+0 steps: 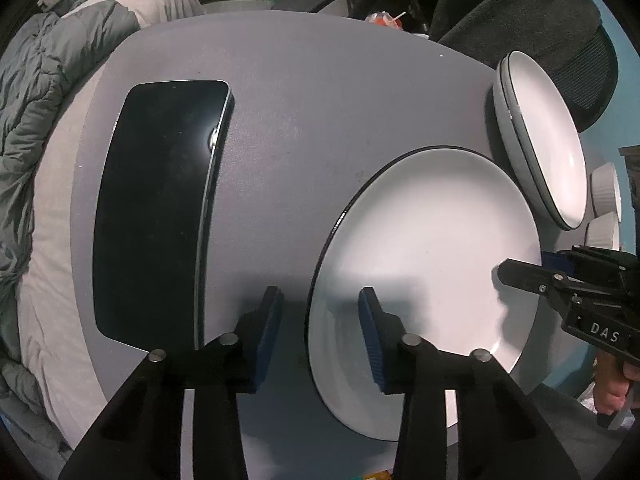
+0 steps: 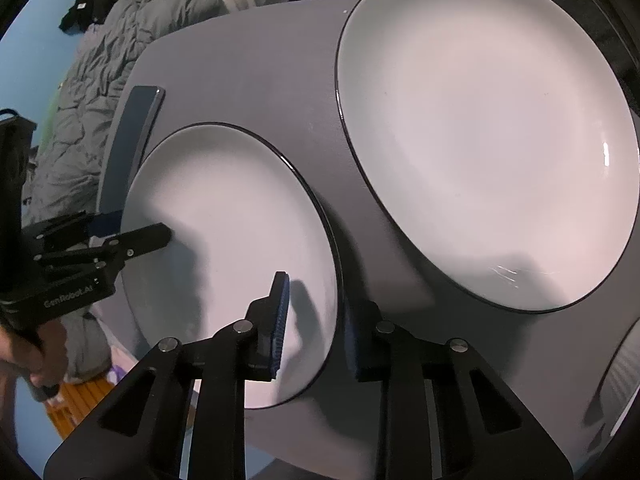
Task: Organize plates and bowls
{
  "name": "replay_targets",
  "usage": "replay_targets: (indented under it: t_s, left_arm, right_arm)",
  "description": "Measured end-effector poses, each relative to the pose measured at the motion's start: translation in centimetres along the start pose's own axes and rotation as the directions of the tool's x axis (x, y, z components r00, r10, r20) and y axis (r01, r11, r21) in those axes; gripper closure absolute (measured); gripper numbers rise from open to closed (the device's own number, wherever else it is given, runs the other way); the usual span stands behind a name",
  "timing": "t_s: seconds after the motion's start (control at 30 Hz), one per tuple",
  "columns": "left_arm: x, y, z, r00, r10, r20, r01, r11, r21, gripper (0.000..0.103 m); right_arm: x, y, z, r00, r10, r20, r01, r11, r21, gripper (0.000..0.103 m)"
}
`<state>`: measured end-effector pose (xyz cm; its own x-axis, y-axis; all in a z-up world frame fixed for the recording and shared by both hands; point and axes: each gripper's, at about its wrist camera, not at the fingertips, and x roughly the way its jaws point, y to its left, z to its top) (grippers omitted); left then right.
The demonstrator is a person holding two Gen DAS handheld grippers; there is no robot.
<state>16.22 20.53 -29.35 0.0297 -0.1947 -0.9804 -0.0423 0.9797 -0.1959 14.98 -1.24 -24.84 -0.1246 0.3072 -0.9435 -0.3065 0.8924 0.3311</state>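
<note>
One white plate (image 1: 432,264) with a thin dark rim lies flat on the grey table (image 1: 300,120), and both grippers reach down at its edges. On one side, the left gripper (image 1: 320,308) has one blue pad over the plate and the other pad over the table, so the rim sits between its jaws. On the other side, the right gripper (image 2: 316,312) straddles the rim the same way. Both are partly closed, but I cannot tell if the pads press on the plate. A second white plate (image 2: 488,140) sits just beside the first one, not touching it. A dark phone (image 1: 160,208) lies on the table too, near the first plate. Past the table lies a crumpled grey blanket (image 1: 32,100), and the wall is blue. Small white ribbed dishes (image 1: 606,196) show at the picture's edge, cut off and hard to make out.
</note>
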Motion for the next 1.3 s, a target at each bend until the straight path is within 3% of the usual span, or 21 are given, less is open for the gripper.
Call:
replay_targets:
  t_s: [0.03,0.07,0.13,0.23,0.9,1.3]
  left_arm:
    - [0.0,0.1,0.0,1.0,-0.018,-0.006,0.018,1.0,0.001,0.076]
    - [0.1,0.1,0.0,0.999,-0.036,-0.019,0.036,0.999,-0.001,0.077]
    - [0.0,-0.2,-0.2,1.0,-0.026,-0.011,0.026,1.0,0.002,0.077]
    - [-0.1,-0.5,-0.6,1.0,-0.009,-0.003,0.009,1.0,-0.004,0.077]
    - [1.8,-7.6,-7.0,1.0,0.013,-0.026,-0.014,0.998,-0.054,0.077]
    - [3.9,-15.3,-7.3,0.999,0.014,-0.043,-0.011,0.998,0.06,0.077]
  right_arm:
    - [0.0,-0.1,-0.1,1.0,-0.002,0.001,0.002,1.0,0.004,0.079]
    - [0.0,-0.2,-0.1,1.0,-0.007,0.003,0.007,1.0,0.006,0.081]
    - [0.1,-0.2,-0.1,1.0,-0.021,0.005,0.021,1.0,0.006,0.088]
    - [0.3,-0.2,0.0,1.0,-0.011,0.005,0.011,1.0,0.012,0.09]
    - [-1.0,-3.3,-3.6,0.999,-0.038,-0.003,0.038,0.999,-0.013,0.09]
    - [-3.4,-9.1,-7.1,0.997,-0.081,0.005,0.081,0.996,0.027,0.089]
